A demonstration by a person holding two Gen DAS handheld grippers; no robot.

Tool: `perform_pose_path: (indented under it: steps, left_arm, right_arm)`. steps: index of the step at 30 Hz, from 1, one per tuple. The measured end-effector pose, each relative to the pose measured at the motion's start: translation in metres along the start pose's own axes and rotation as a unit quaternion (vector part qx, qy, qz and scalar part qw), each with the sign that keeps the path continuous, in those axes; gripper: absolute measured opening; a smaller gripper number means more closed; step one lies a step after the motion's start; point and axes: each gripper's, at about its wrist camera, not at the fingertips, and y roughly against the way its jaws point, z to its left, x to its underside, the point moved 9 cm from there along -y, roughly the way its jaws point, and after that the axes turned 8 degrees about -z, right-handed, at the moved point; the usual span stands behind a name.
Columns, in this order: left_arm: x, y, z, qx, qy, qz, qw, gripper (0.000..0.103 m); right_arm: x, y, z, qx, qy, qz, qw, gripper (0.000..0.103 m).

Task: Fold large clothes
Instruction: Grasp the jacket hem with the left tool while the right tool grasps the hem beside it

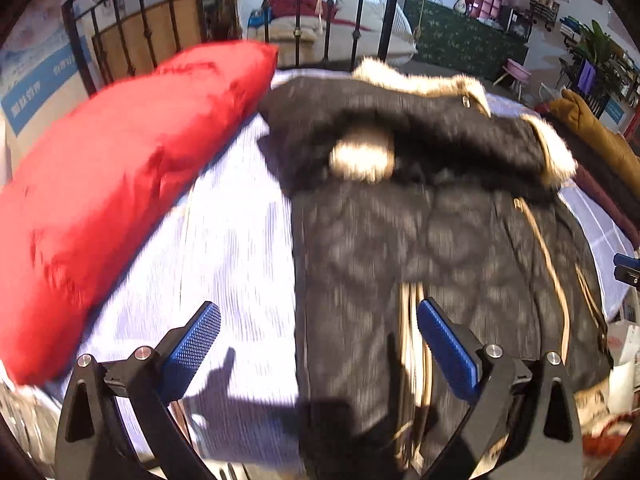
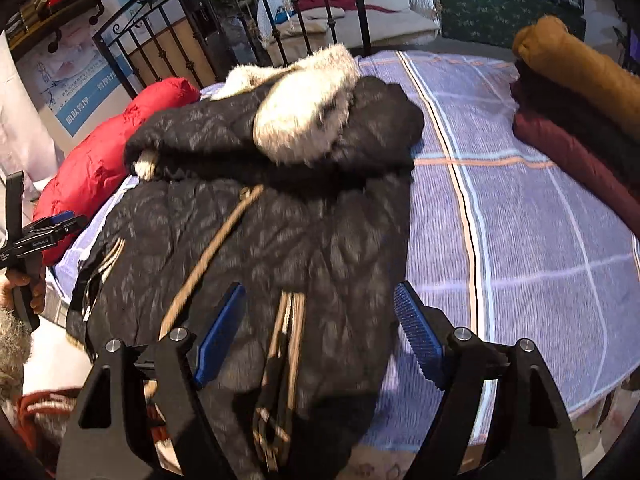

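We see the black quilted coat with pale fur trim (image 2: 248, 240) lying on the lilac striped bedsheet (image 2: 520, 240), long axis toward twelve o'clock, hood farthest. A red puffy garment (image 1: 120, 184) lies at ten o'clock. Our left gripper (image 1: 318, 344) and right gripper (image 2: 320, 340) gape, grasping nothing.

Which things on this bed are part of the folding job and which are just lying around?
In the job:
black quilted coat with pale fur trim
left gripper, open
right gripper, open

Lying about:
puffy red jacket
rolled tan, black and maroon garments
lilac striped bedsheet
black iron bedframe
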Motion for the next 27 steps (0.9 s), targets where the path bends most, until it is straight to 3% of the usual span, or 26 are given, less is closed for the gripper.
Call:
perform_pose_path:
  steps: [10, 12, 15, 18, 20, 21, 23, 25, 27]
  left_arm:
    - [0.091, 0.002, -0.007, 0.035, 0.050, 0.066, 0.9960, 0.092]
    - [0.098, 0.003, -0.008, 0.046, 0.068, 0.069, 0.9942, 0.091]
    - [0.104, 0.001, -0.011, 0.053, 0.085, 0.073, 0.9923, 0.089]
    - [0.110, -0.007, -0.019, 0.053, 0.074, 0.077, 0.9929, 0.083]
    - [0.110, -0.011, -0.021, 0.051, 0.067, 0.074, 0.9937, 0.080]
    - [0.109, -0.011, -0.022, 0.052, 0.065, 0.074, 0.9938, 0.077]
    - [0.108, -0.010, -0.023, 0.061, 0.062, 0.072, 0.9936, 0.069]
    - [0.107, -0.007, -0.027, 0.076, 0.062, 0.073, 0.9925, 0.054]
    - [0.104, -0.001, -0.032, 0.085, 0.057, 0.072, 0.9921, 0.035]
  right_arm:
    - [0.104, -0.003, 0.000, -0.049, -0.098, 0.096, 0.989, 0.075]
    - [0.115, -0.005, 0.004, -0.063, -0.115, 0.106, 0.986, 0.069]
    - [0.125, -0.006, 0.007, -0.072, -0.126, 0.115, 0.983, 0.069]
    - [0.136, -0.014, 0.006, -0.089, -0.154, 0.134, 0.975, 0.069]
    - [0.142, -0.018, 0.003, -0.099, -0.180, 0.147, 0.968, 0.063]
    - [0.144, -0.019, 0.004, -0.106, -0.189, 0.149, 0.965, 0.053]
    - [0.142, -0.019, 0.009, -0.114, -0.179, 0.147, 0.966, 0.044]
    - [0.138, -0.016, 0.015, -0.128, -0.168, 0.146, 0.967, 0.029]
    - [0.133, -0.010, 0.020, -0.140, -0.157, 0.143, 0.967, 0.024]
